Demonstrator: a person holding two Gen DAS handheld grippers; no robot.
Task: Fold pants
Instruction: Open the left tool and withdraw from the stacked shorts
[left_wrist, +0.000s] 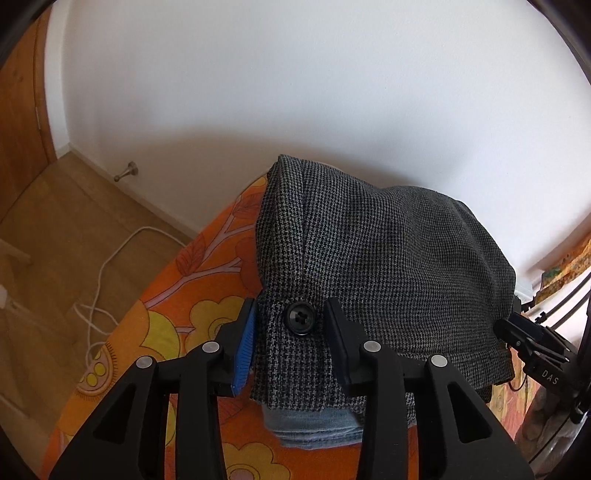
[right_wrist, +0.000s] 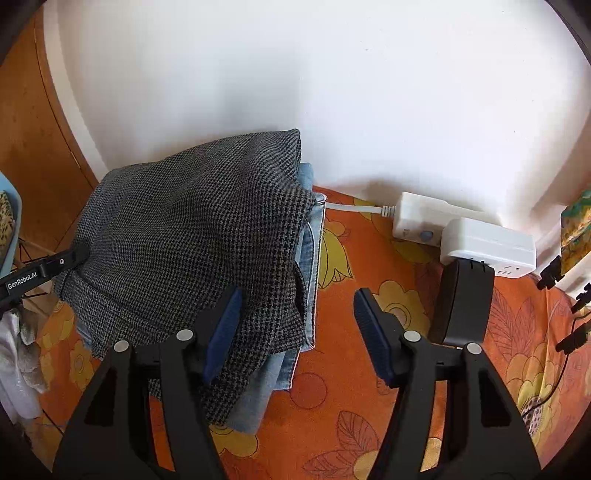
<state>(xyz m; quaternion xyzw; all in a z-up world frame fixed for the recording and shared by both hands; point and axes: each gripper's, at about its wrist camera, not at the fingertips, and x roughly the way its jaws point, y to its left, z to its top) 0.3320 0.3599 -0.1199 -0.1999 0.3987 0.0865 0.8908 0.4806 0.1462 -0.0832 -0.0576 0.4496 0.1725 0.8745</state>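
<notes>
Pants (left_wrist: 373, 266), grey houndstooth, lay folded atop folded jeans (left_wrist: 314, 428) on the orange floral bedspread (left_wrist: 177, 295); left gripper (left_wrist: 290, 325) jaws spread astride the button, right gripper (right_wrist: 295, 332) released at three o'clock, apparently after placement.

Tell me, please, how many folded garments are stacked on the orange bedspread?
2: grey houndstooth pants on top, blue jeans beneath, showing only at the edges. More underneath may be hidden.

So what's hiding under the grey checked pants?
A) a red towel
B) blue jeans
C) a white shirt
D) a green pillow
B: light blue jeans peek out from beneath the grey houndstooth pants along their right and lower edges, stacked on the orange flowered cloth.
</notes>
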